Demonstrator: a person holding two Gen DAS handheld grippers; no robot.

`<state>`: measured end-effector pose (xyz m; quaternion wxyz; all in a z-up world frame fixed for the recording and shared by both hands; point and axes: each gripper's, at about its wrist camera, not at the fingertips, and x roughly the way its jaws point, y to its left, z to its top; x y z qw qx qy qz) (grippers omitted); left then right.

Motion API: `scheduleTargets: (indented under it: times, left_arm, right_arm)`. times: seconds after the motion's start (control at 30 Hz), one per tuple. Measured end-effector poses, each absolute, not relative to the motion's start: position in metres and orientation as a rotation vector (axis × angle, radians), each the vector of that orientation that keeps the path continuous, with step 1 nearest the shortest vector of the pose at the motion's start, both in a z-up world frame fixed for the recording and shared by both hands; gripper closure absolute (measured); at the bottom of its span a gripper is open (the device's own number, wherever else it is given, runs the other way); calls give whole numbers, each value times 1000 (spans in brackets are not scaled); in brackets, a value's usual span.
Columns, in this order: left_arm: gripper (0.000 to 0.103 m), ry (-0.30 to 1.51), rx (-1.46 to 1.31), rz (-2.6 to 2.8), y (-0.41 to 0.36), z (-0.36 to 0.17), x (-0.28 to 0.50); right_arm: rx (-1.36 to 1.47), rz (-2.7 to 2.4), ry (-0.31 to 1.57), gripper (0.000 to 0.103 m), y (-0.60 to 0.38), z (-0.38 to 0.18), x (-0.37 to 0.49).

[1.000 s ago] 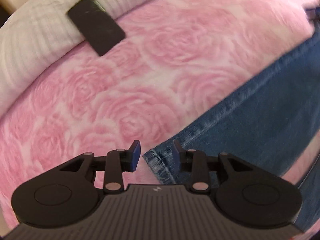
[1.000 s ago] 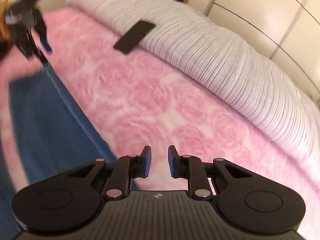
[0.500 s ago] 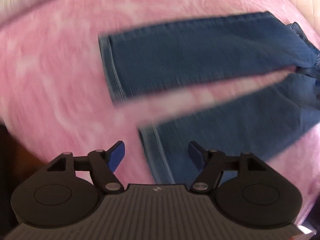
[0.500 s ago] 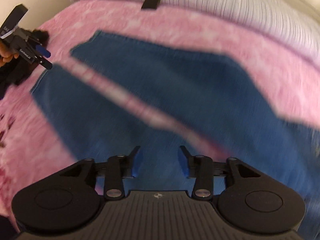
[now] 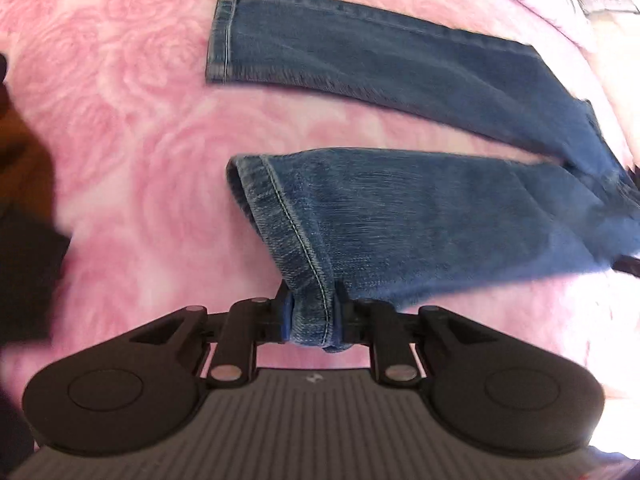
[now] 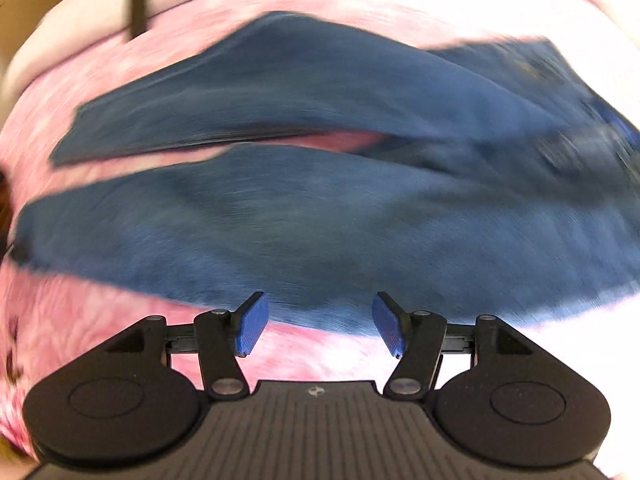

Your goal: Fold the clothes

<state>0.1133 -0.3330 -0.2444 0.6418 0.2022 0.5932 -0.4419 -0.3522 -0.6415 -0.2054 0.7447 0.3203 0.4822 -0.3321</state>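
Since the earlier frames both grippers have swung from the bare pink rose-patterned blanket (image 5: 132, 128) over to the pair of dark blue denim jeans (image 5: 420, 216), and the black phone-like slab has slid out of the left wrist view. In that view the left gripper (image 5: 311, 318) has just closed its jaws, and the blue pads now pinch the stitched hem of the nearer leg, whose cuff is lifted off the blanket. The farther leg lies flat beyond a strip of pink, its hem pointing left. A dark, blurred shape fills the left edge; what it is cannot be told. In the right wrist view, heavily smeared, the right gripper (image 6: 320, 328) has just been opening; its jaws stand spread with nothing between them, just before the near edge of the jeans. A black flat rectangular slab (image 6: 138, 14) rests on the pale ribbed cover (image 6: 80, 12) at upper left.
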Motion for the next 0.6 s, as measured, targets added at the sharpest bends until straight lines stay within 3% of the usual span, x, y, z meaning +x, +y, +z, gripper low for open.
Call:
scheduleTargets:
  times: [0.17,0.33,0.47,0.6]
  left_arm:
    - [87,1507,490,-993,-282,-221,92]
    - [86,1637,556,-936,-275,-241,67]
    - [78,1567,738,-875,-291,-244,56]
    - [74,1413,844,-814,-309,-217,54]
  right_arm:
    - [805,-876,1009,42,-649,-198,-405]
    - [824,-969,1000,40,-646,-195,-445]
    - [817,-1030,974,39,-649,-187,-474]
    - [748,-1076,938,29,-664,-175,-509]
